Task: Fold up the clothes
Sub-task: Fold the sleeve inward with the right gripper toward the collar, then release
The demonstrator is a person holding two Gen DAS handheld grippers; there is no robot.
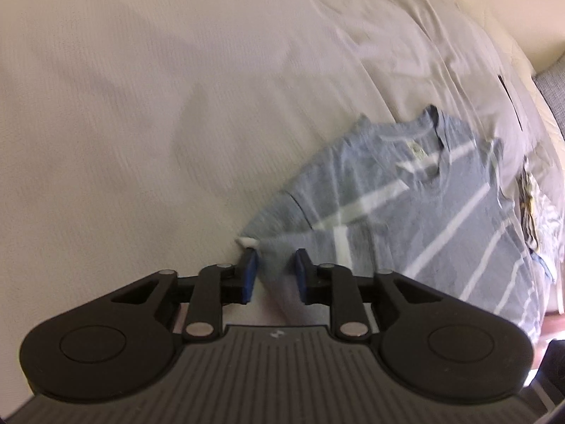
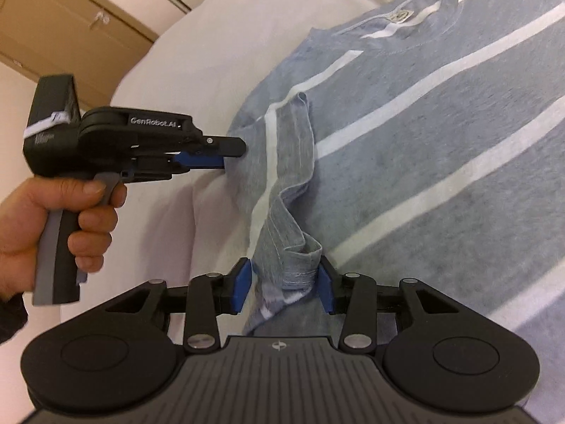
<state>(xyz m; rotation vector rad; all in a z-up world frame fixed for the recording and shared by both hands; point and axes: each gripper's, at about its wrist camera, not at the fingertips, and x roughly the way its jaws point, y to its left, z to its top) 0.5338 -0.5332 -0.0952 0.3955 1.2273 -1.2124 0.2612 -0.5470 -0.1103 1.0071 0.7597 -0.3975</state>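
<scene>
A grey T-shirt (image 1: 406, 205) with white stripes lies flat on the bed, collar away from me. In the right wrist view the T-shirt (image 2: 423, 123) fills the right side, and its sleeve (image 2: 293, 183) is folded inward over the body in a loose ridge. My right gripper (image 2: 284, 282) is open, with the sleeve's cuff bunched slack between the blue pads. My left gripper (image 1: 275, 275) is open by a narrow gap, straddling the shirt's folded side edge. The left gripper (image 2: 233, 152) also shows from the side, tips at that edge, held by a hand (image 2: 53, 212).
The white bedsheet (image 1: 141, 106) stretches wide to the left of the shirt. Another patterned garment (image 1: 529, 194) lies beyond the shirt's far side. A wooden cabinet (image 2: 70, 17) stands behind the bed's rounded edge (image 2: 141, 70).
</scene>
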